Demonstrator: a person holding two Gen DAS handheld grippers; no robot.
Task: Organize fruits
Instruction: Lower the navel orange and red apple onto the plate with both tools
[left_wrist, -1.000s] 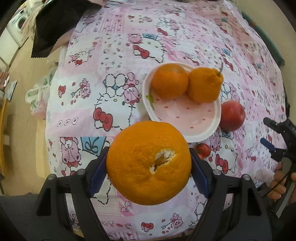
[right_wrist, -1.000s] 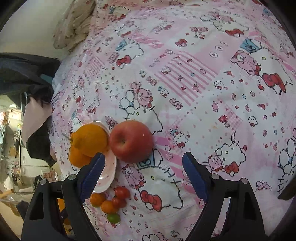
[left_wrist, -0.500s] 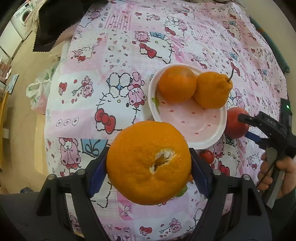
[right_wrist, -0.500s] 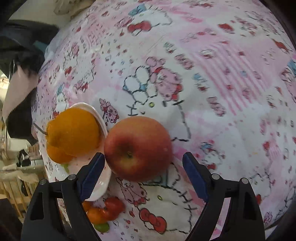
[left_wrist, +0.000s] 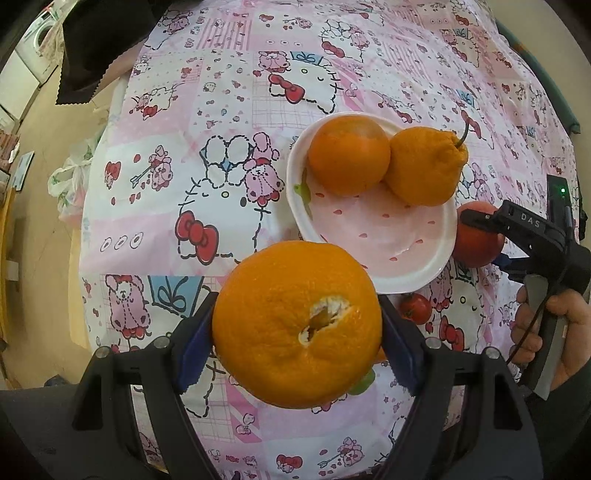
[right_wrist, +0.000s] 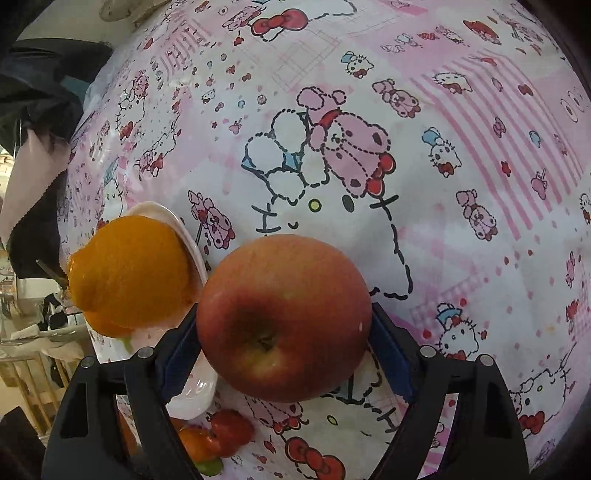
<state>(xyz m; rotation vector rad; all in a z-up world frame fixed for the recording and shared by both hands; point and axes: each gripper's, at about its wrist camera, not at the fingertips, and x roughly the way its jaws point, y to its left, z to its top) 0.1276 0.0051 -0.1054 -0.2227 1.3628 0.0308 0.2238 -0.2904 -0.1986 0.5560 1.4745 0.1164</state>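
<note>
Left tongs (left_wrist: 297, 339) are gripping a large orange (left_wrist: 297, 330), both blue pads (left_wrist: 192, 349) pressing its sides, scarred navel end facing the camera. The fruit is hanging above the desk (left_wrist: 229, 122), at the plate's 7 o'clock, over the pink cartoon-print cloth.

White plate (left_wrist: 373, 240) is sitting mid-desk, pink inside with small red marks. Two fruits are lying in its far half: a smooth round orange (left_wrist: 349, 153) at 11 o'clock and a bumpy, necked orange with a stem (left_wrist: 424, 166) at 1 o'clock, the two touching. The near half of the plate is showing bare.

Right tongs (right_wrist: 284, 343) are standing wide around a red apple (right_wrist: 284, 319), stem end toward the lens. Both pads are lying right at the apple's flanks; whether they are actually squeezing it, cannot tell. The apple is resting on the cloth just beside the plate rim (right_wrist: 192, 243), at the plate's 3 o'clock as the left camera sees it (left_wrist: 476, 240).

From the left view, the right tongs (left_wrist: 484, 240) are reaching in from 3 o'clock, a bare hand (left_wrist: 554, 328) wrapping the handle.

Small fruits are clustering at the plate's 5 o'clock: a red cherry tomato (left_wrist: 415, 308), an orange one (right_wrist: 194, 445), a green one (right_wrist: 208, 467) partly hiding behind the held orange.

Dark cloth (left_wrist: 96, 44) is draping the desk's 11 o'clock corner.
</note>
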